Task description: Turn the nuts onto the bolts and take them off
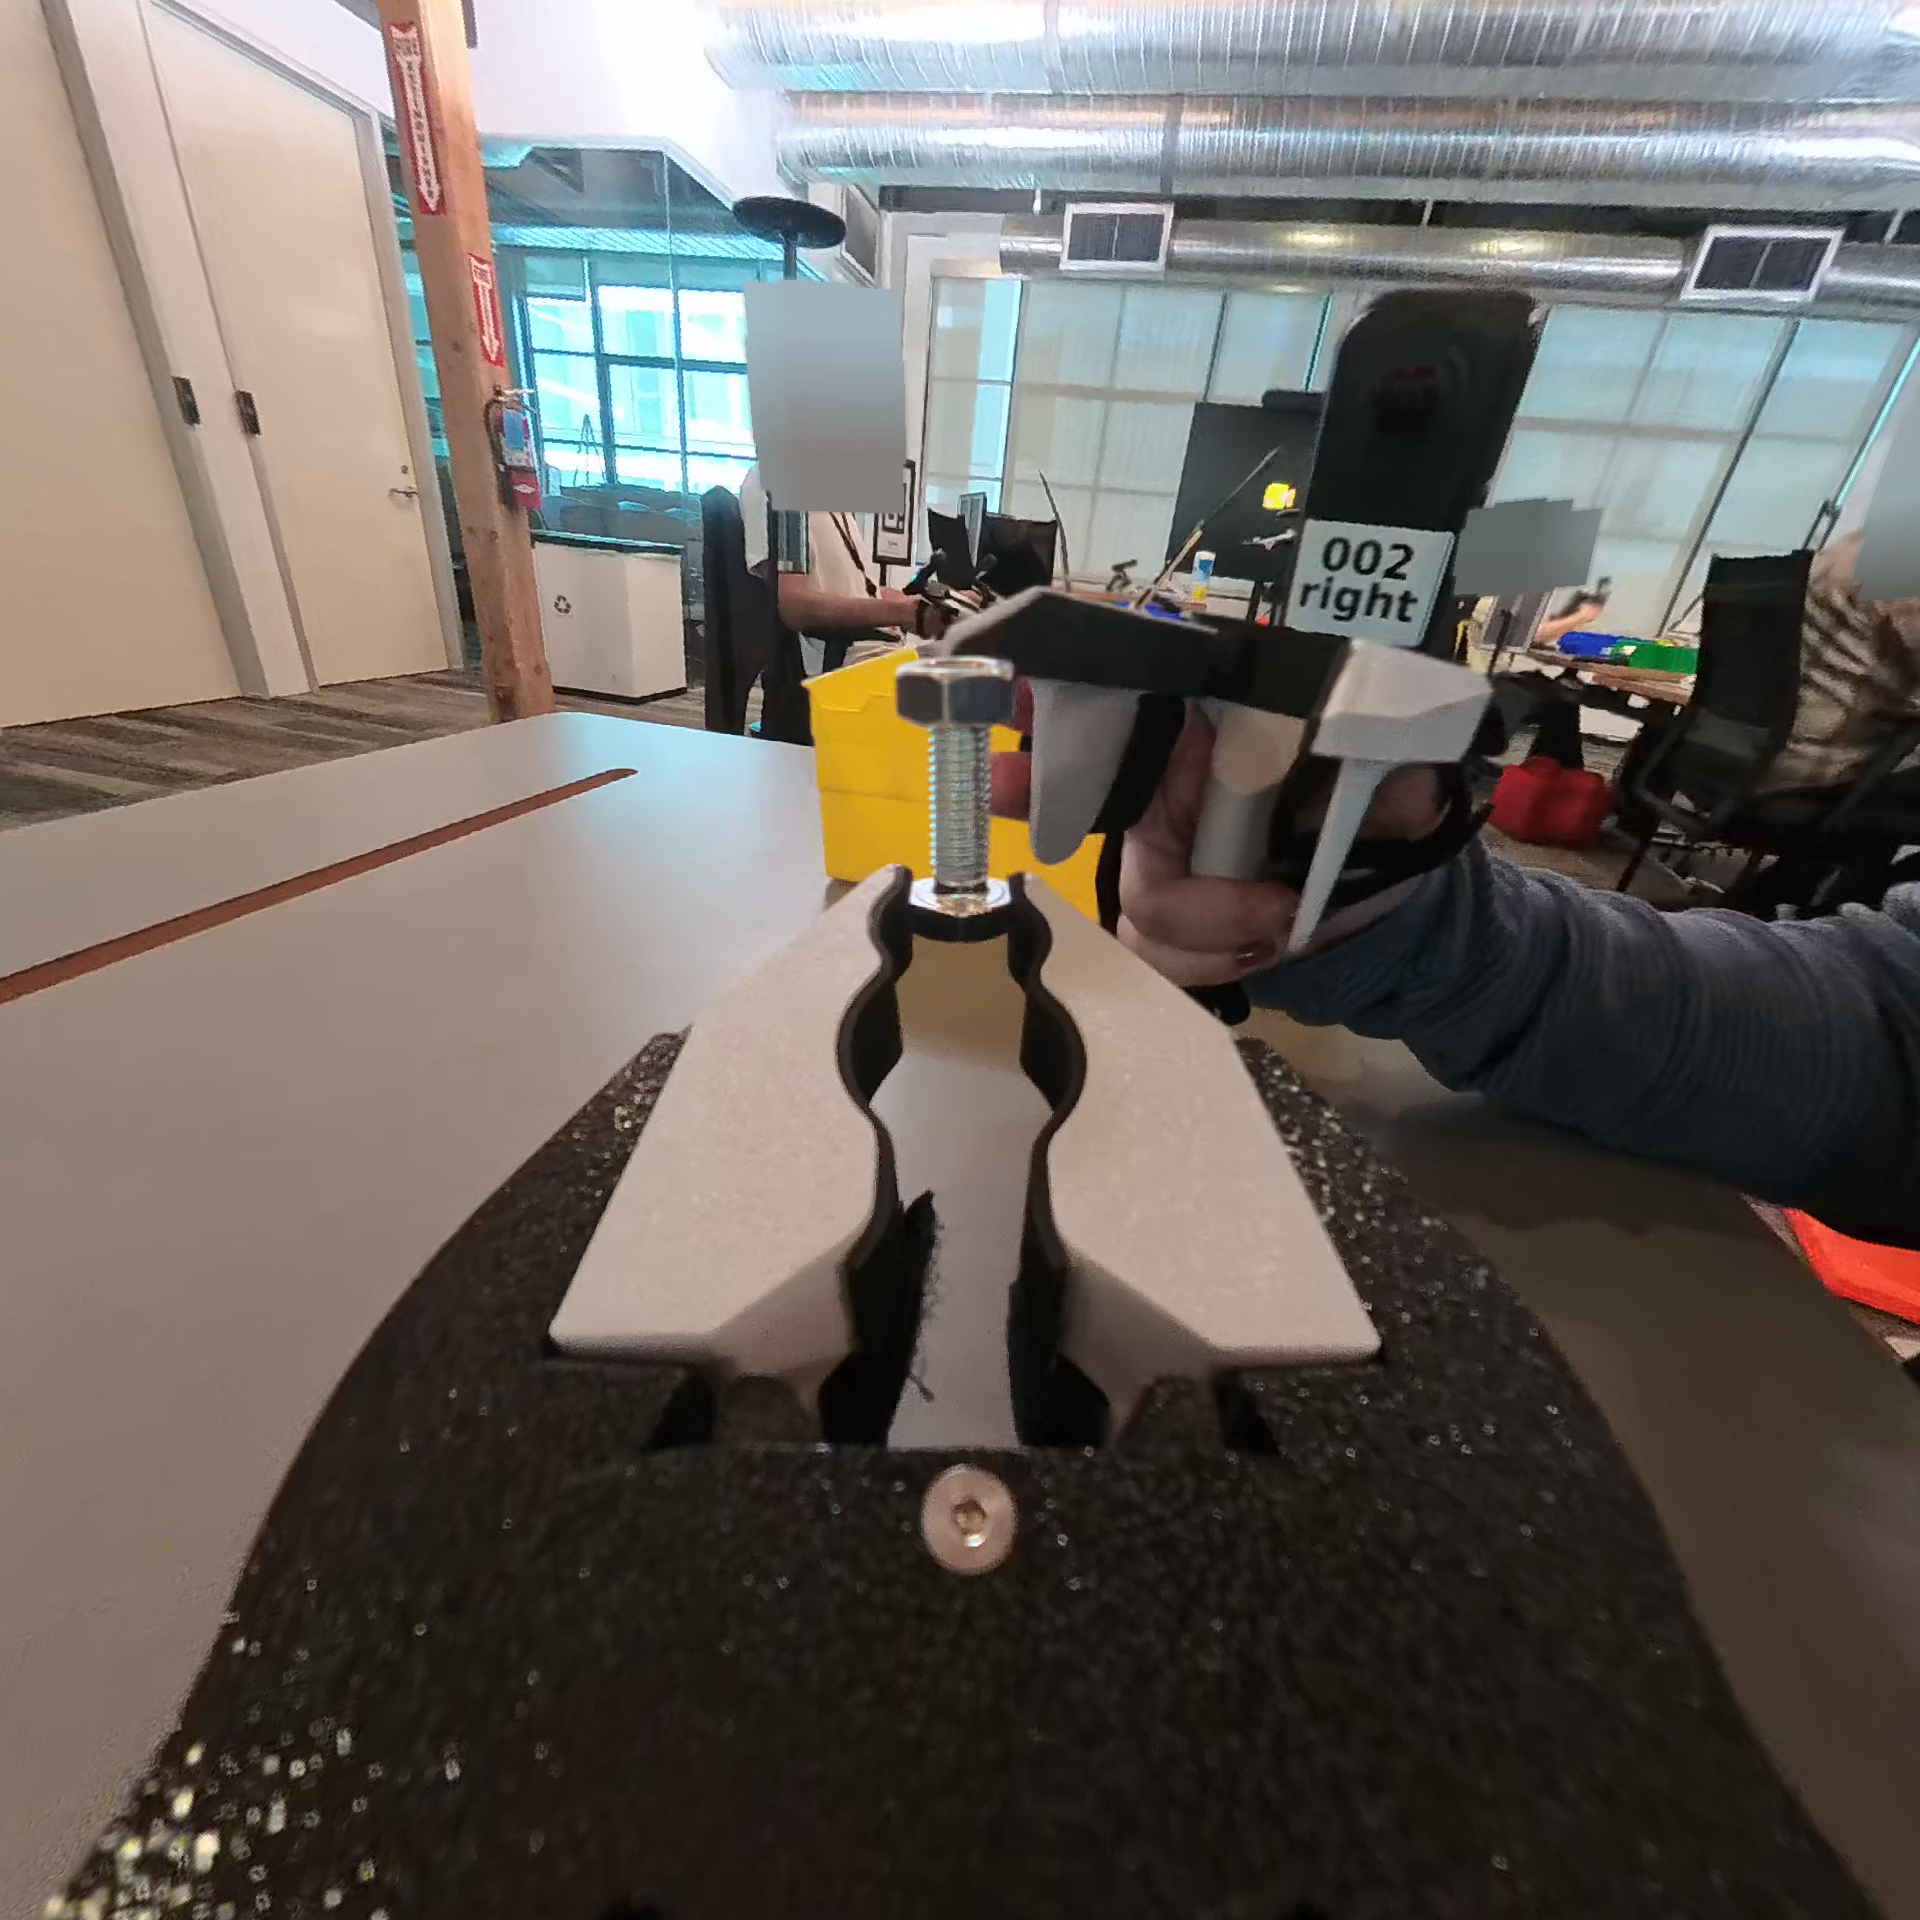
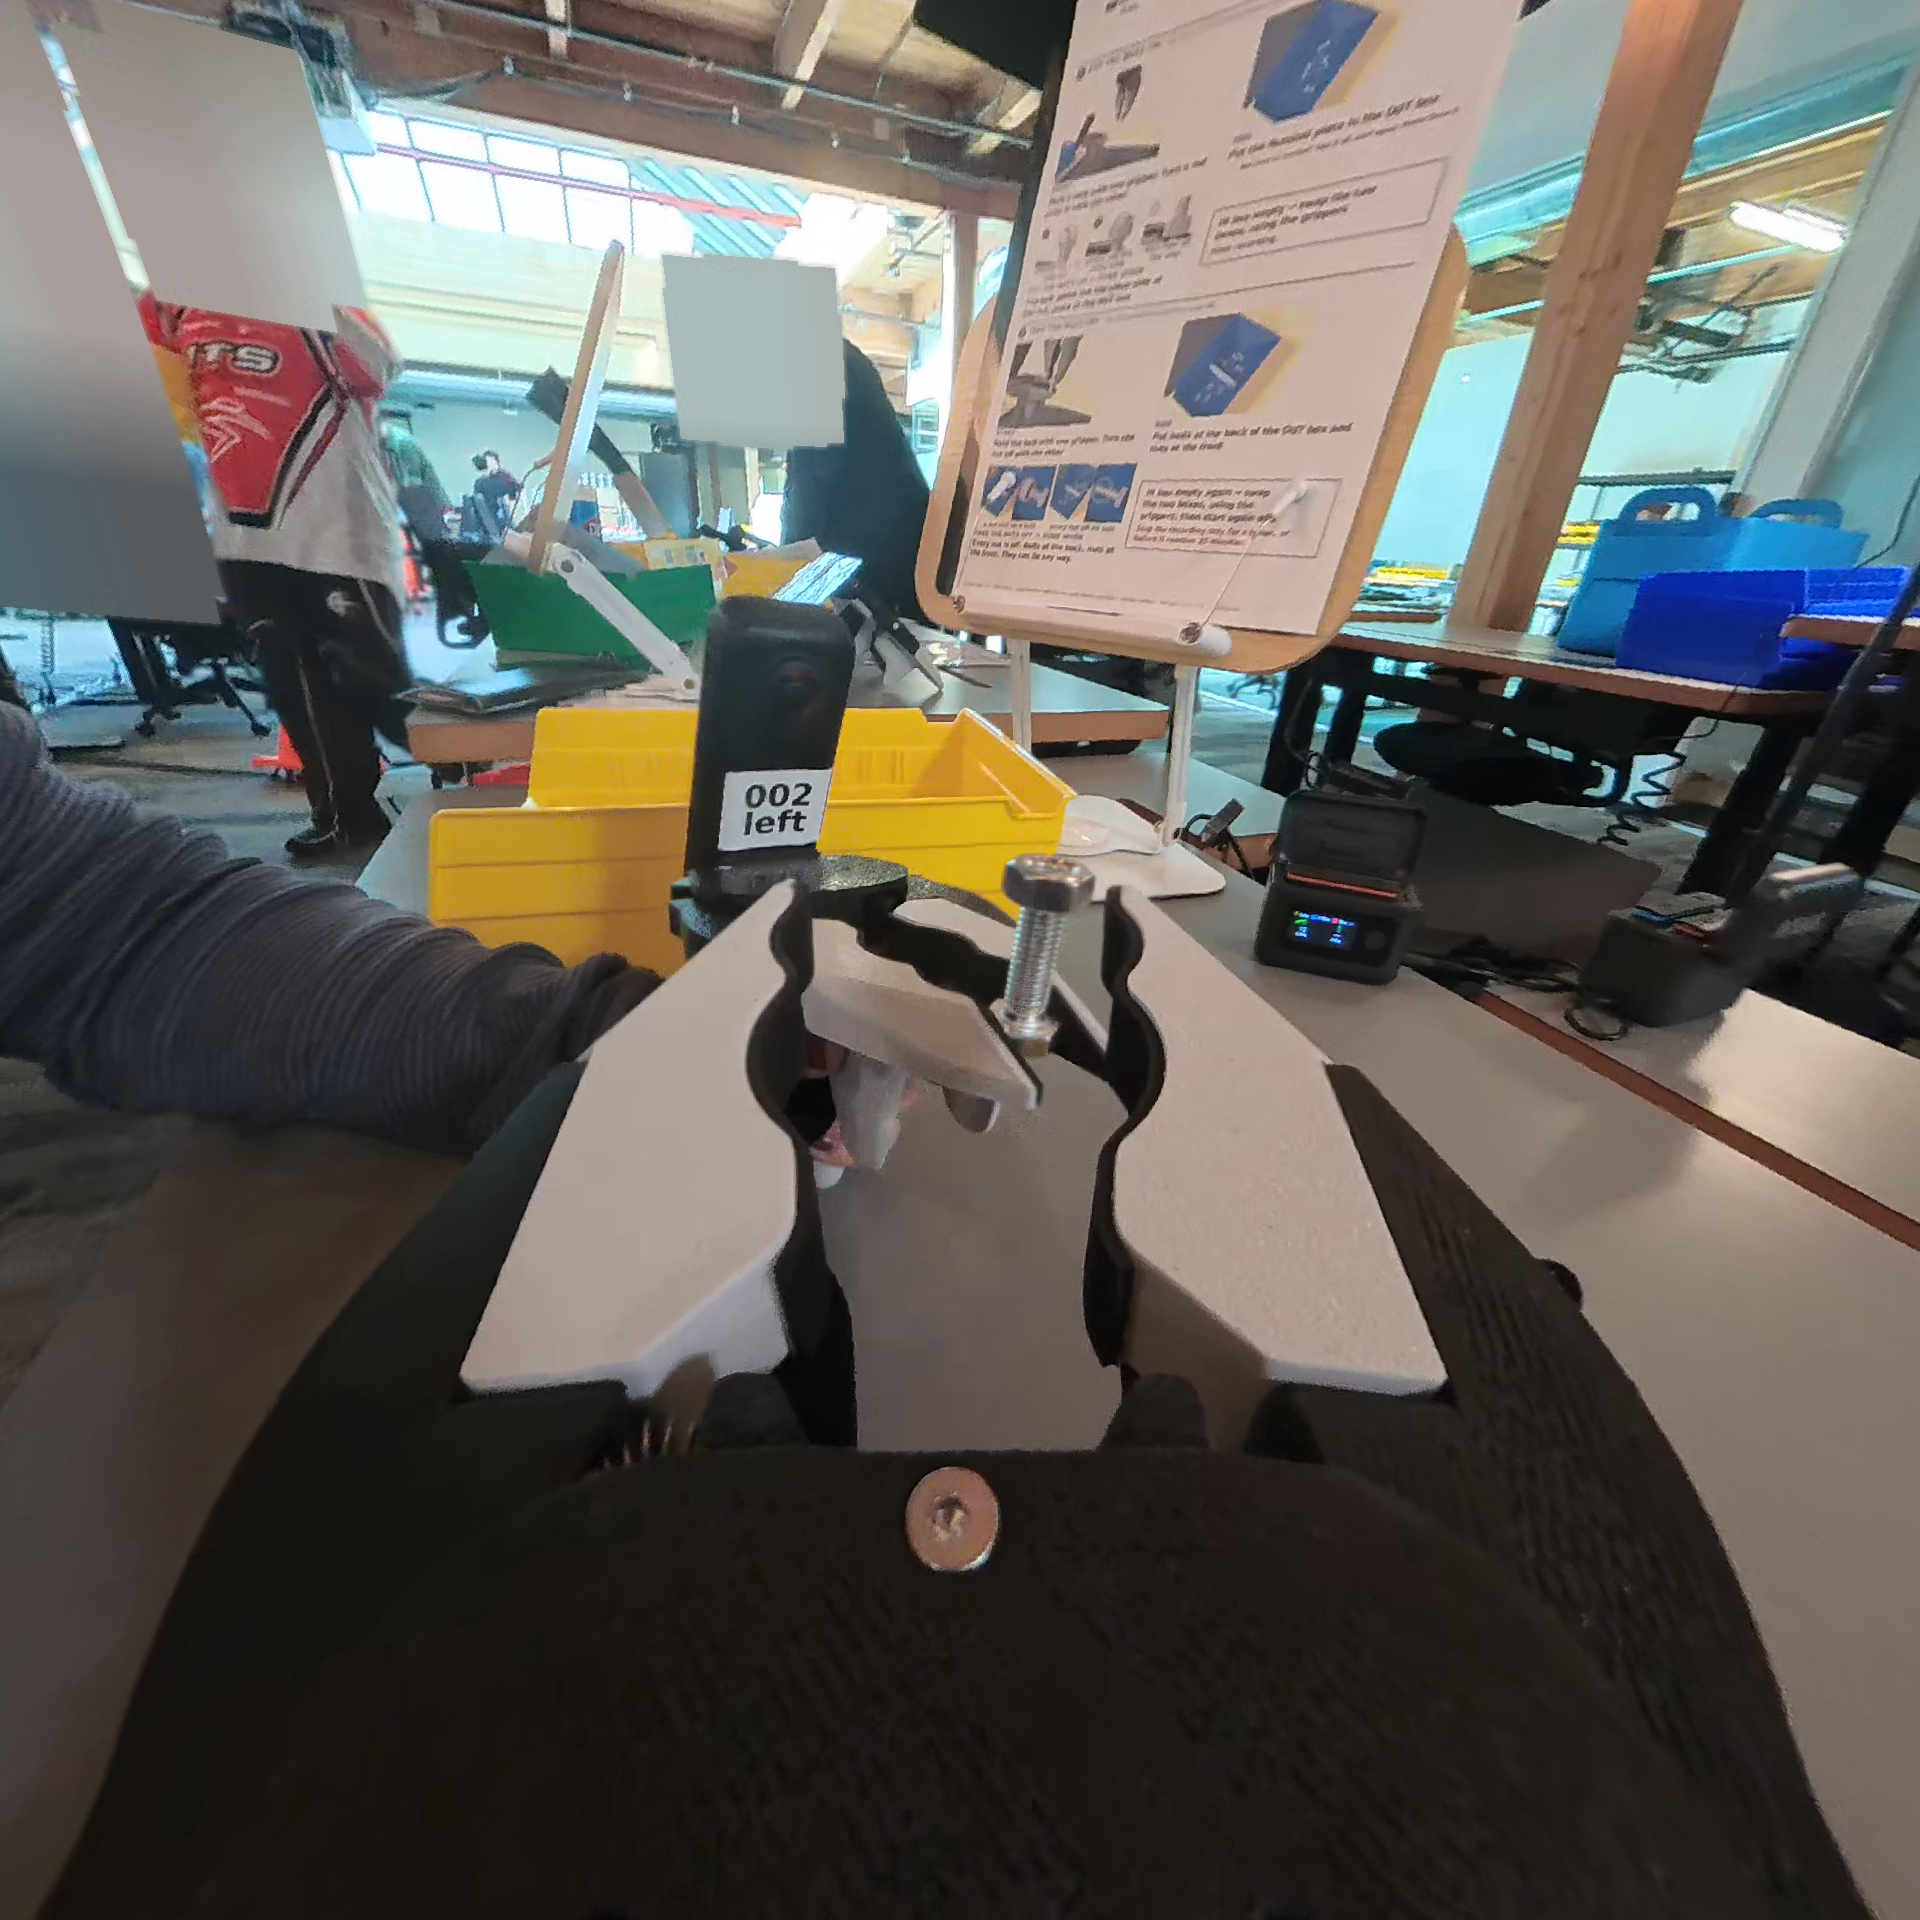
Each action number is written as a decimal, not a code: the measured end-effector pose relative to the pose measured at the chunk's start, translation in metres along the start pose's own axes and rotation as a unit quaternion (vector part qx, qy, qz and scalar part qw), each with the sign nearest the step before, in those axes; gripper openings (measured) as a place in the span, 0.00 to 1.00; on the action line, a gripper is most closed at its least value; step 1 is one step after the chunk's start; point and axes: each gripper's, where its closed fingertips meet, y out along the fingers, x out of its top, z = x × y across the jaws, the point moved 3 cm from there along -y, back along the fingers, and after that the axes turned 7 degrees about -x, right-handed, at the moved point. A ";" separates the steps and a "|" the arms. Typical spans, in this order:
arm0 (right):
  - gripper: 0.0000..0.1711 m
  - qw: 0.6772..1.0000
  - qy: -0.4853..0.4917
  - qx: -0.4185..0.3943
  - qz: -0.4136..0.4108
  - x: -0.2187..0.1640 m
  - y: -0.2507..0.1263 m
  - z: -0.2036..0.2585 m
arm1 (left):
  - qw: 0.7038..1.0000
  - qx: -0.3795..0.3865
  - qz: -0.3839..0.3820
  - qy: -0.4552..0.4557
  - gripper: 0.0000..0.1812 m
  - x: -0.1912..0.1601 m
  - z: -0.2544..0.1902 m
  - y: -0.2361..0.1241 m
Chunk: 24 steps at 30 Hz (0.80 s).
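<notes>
A silver bolt (image 1: 958, 805) stands upright with its hex head (image 1: 954, 691) on top. A nut (image 1: 961, 902) sits at the low end of its thread. My left gripper (image 1: 961, 914) is shut on that nut and holds the bolt above the grey table (image 1: 312, 1039). My right gripper (image 2: 954, 925) is open, its fingertips on either side of the bolt head (image 2: 1047, 883), which is close to the right finger and not clamped. In the right wrist view the left gripper (image 2: 1023, 1039) comes in from the left under the bolt (image 2: 1034, 961).
A yellow bin (image 2: 935, 790) stands just behind the grippers and also shows in the left wrist view (image 1: 862, 748). An instruction board on a white stand (image 2: 1195, 312) and a small black device with a screen (image 2: 1335, 914) are at the right. People stand in the background. Some 5 cm of space lies between my two pairs of fingers.
</notes>
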 end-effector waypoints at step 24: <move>0.34 1.000 0.012 0.020 0.000 -0.003 0.003 0.006 | 1.000 -0.017 0.014 0.005 0.09 -0.003 -0.007 0.005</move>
